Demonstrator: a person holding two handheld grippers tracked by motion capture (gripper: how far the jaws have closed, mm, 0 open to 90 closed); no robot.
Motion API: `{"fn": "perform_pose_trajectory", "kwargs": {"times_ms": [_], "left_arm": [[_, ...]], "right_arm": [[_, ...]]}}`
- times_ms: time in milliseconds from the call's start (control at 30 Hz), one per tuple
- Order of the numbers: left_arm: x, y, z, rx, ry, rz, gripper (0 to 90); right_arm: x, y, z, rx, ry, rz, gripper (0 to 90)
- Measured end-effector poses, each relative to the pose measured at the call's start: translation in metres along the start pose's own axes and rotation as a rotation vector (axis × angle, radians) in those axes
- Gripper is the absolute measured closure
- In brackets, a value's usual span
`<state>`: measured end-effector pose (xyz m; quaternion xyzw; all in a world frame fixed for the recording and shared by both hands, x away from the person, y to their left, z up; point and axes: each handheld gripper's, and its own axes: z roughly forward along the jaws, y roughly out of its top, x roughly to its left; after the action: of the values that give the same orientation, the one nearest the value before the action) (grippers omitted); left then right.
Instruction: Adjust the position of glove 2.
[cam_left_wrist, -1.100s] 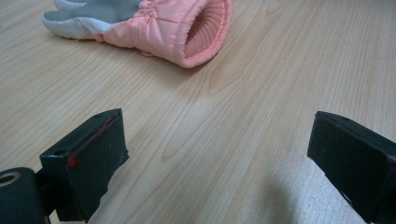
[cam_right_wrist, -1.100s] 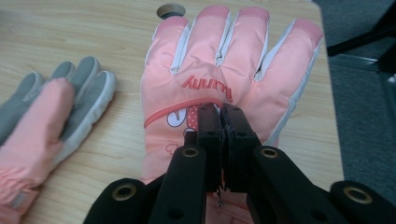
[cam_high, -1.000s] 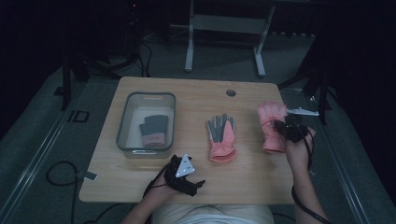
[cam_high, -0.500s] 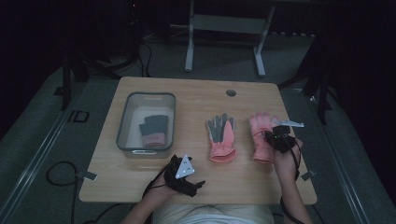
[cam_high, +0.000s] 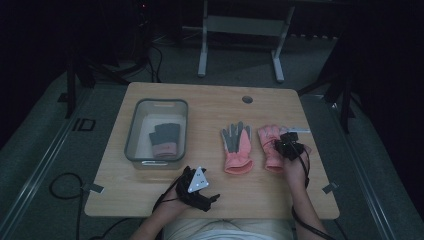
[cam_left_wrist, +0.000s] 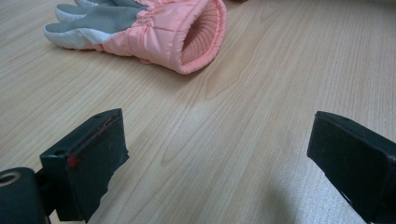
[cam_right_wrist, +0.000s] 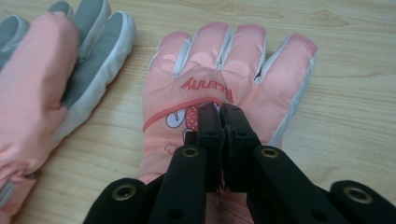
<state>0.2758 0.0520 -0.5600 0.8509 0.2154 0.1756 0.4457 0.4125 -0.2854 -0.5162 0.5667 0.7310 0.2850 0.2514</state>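
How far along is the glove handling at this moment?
Done: one pink glove lies palm-up on the table, a dark pair sits in the clear bin. In hand: the right gripper is shut on the second pink glove, resting beside the first. Left: releasing it; the left gripper waits open.

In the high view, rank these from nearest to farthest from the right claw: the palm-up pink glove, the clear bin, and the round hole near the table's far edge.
From the right claw, which is pinched shut on the pink glove with the printed back:
1. Palm-up pink glove, just to its left.
2. Round hole, farther back and slightly left.
3. Clear bin, far left side of the table.
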Motion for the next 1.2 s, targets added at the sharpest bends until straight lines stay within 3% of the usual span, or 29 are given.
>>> {"fn": "perform_pose_trajectory", "kwargs": {"times_ms": [233,400,533,600,767,900,1067,1200], "left_arm": [[0.001,0.0,0.0,-0.001,-0.007,-0.006,4.3],[0.001,0.0,0.001,0.0,-0.008,-0.012,4.3],[0.001,0.0,0.0,0.0,-0.007,-0.007,4.3],[0.0,0.0,0.0,0.003,-0.007,-0.005,4.3],[0.0,0.001,0.0,-0.001,-0.006,-0.007,4.3],[0.001,0.0,0.0,0.009,-0.015,-0.007,4.3],[0.0,0.001,-0.001,0.003,-0.013,-0.004,4.3],[0.001,0.001,-0.002,0.001,-0.012,-0.01,4.3]], "right_arm": [[-0.004,-0.001,0.006,0.008,0.034,-0.024,84.5],[-0.012,0.009,-0.01,-0.042,0.086,-0.038,76.7],[-0.015,0.016,-0.022,-0.064,0.114,-0.094,71.0],[-0.013,0.018,-0.022,-0.056,0.107,-0.135,69.7],[-0.009,0.012,-0.014,-0.028,0.119,-0.184,65.1],[-0.008,0.002,-0.002,-0.001,0.11,-0.193,63.1],[-0.008,-0.008,0.007,-0.005,0.089,-0.209,63.1],[-0.008,-0.011,0.011,-0.016,0.082,-0.194,68.5]]}}
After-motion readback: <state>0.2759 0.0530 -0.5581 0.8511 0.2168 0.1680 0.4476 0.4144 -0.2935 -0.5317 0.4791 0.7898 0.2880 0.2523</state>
